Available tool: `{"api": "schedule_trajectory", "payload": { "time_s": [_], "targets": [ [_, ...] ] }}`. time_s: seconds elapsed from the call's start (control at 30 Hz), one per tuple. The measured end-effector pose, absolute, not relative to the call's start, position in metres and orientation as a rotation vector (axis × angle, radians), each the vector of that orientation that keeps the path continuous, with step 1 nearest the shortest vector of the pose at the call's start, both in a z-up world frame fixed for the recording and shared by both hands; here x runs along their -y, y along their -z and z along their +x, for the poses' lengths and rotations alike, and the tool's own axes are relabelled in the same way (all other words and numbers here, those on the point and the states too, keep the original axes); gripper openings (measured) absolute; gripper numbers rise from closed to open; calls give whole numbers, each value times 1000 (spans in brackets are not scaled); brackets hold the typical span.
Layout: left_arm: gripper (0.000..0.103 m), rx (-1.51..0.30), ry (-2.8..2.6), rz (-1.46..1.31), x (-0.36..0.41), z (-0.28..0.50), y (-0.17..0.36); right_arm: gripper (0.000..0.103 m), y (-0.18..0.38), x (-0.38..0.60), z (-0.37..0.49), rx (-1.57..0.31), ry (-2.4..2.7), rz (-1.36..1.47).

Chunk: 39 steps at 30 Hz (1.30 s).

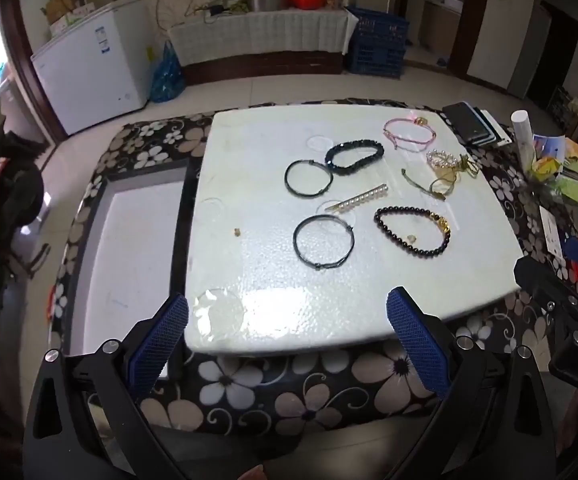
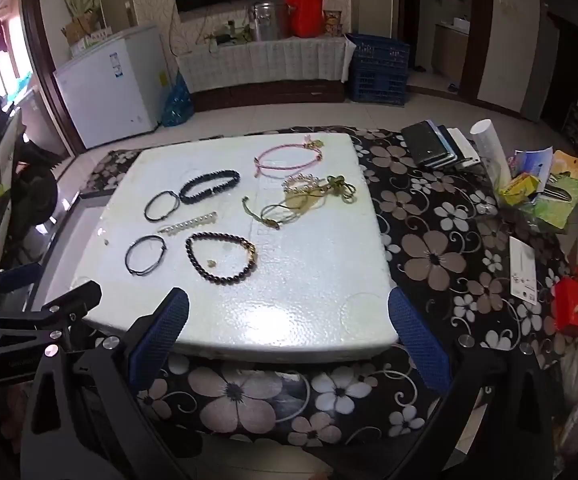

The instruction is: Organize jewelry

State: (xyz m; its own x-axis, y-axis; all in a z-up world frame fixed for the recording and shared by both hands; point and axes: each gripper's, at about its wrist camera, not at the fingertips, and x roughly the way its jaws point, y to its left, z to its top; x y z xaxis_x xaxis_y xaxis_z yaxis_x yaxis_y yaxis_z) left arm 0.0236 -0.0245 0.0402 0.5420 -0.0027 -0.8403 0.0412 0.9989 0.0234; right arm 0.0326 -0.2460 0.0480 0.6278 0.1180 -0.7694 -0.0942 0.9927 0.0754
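Your left hand-held gripper (image 1: 287,310) hangs over the near edge of the white board (image 1: 469,264), its blue pads spread as wide as they go and nothing between them. Your right hand-held gripper (image 2: 289,312) is the same story: wide apart, empty, tilted down at the board's near edge. The two sit close side by side, each one's black frame showing in the other's view.

Out past the pads, all the jewelry lies loose on the board, which rests on the flower-patterned desk (image 2: 429,256). Nearest you are a thin dark cord bracelet (image 1: 324,242) and, just beside it to the right, the dark beaded bracelet with a gold charm (image 1: 413,230). Between and behind them lies a pearl hair clip (image 1: 359,198). Further back sit a second cord bracelet (image 1: 308,178), touching or nearly touching a chunky black bracelet (image 1: 355,156). Far right there's a pink cord bracelet (image 1: 411,132) and a tangle of green cord and pearls (image 1: 447,172).

By the look of it, nothing has been picked up yet, so you're at the approach, choosing a first piece. I can't see any box or tray to sort into. Next move calls for lowering over one of the near bracelets, straddling a single strand, and pinching low against the board, since these cords lie flat and thin.
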Motion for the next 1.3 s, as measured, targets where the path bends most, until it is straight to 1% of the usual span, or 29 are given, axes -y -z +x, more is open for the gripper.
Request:
{"api": "schedule_trajectory", "payload": {
  "time_s": [0.17, 1.3],
  "targets": [
    [101, -1008, 33, 53, 30, 21, -29, 99, -47, 253, 33, -887, -108, 41],
    [101, -996, 27, 76, 31, 20, -29, 99, -43, 251, 34, -898, -109, 36]
  ]
}}
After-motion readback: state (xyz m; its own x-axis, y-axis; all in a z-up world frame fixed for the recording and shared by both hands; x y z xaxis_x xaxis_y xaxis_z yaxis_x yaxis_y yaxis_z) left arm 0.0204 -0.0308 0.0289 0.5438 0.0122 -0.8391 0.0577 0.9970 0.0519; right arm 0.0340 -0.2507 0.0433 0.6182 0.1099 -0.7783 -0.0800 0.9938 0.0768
